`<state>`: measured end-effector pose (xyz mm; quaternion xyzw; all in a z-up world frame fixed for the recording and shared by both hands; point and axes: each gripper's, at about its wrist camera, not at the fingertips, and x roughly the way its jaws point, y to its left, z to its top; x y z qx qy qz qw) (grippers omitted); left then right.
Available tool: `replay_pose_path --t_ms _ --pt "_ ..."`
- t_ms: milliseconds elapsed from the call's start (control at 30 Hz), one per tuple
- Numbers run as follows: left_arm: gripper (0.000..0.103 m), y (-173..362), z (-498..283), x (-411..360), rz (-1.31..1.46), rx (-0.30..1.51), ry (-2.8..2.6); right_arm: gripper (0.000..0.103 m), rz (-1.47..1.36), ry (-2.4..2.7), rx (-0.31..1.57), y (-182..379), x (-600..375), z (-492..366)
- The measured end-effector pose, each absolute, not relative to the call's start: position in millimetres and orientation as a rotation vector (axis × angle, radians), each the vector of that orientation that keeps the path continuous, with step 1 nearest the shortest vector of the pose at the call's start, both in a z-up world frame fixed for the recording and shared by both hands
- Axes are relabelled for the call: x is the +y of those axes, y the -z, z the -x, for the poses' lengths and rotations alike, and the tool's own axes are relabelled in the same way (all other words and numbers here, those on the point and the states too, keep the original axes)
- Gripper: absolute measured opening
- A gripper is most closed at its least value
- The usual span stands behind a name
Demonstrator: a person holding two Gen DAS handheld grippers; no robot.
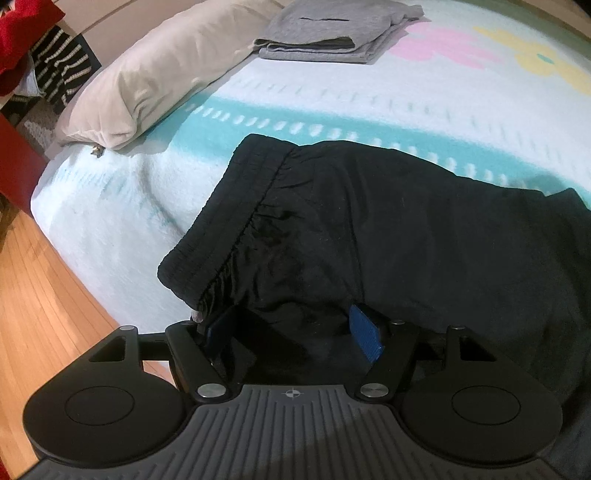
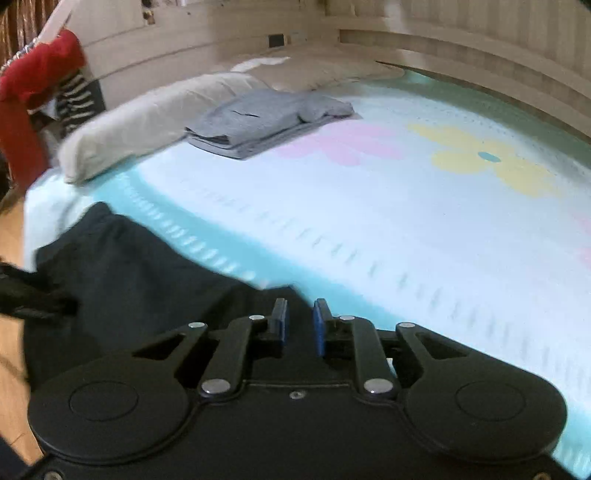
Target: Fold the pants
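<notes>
A bed under a pale blanket with a teal band and pink and yellow flowers fills a wood-panelled bedroom, a cream pillow along its far-left edge and a folded grey garment just beside it. Wooden floor shows at the left, with red and striped clothes piled beyond the bed.

Black pants lie across the near edge of the bed, apparently already doubled, their long axis running left to right, the elastic waistband at the left end.

The left gripper is the nearer one: it points steeply down at the near edge by the waistband, jaws well apart, black cloth lying between its blue pads with no visible clamp. The right gripper hovers over the pants' right end, jaws slightly parted on nothing. The next fold likely needs both to take the near edge.
</notes>
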<state>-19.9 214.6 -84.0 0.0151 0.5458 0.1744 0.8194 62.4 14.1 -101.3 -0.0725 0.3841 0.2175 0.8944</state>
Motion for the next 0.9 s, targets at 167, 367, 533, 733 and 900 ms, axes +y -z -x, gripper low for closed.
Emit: replay_pose_path --t_ms 167,367,533,733,900 --pt "0.069 84.4 18.0 215.8 -0.026 1.162 -0.371 0.067 0.121 -0.484 0.835 118.5 22.0 -89.9" --pt "0.069 84.6 17.5 215.9 -0.027 1.159 -0.381 0.013 0.152 -0.528 0.905 135.5 28.1 -98.7" --pt "0.069 84.4 17.4 216.5 -0.021 1.159 -0.387 0.008 0.173 -0.557 0.737 115.2 22.5 -49.2" --pt "0.069 84.0 18.5 213.1 -0.043 1.152 -0.393 0.011 0.329 -0.627 0.759 132.3 34.3 -14.2" --pt "0.069 84.1 18.4 214.0 -0.034 1.155 -0.393 0.021 0.247 -0.572 0.782 135.0 36.6 -28.1"
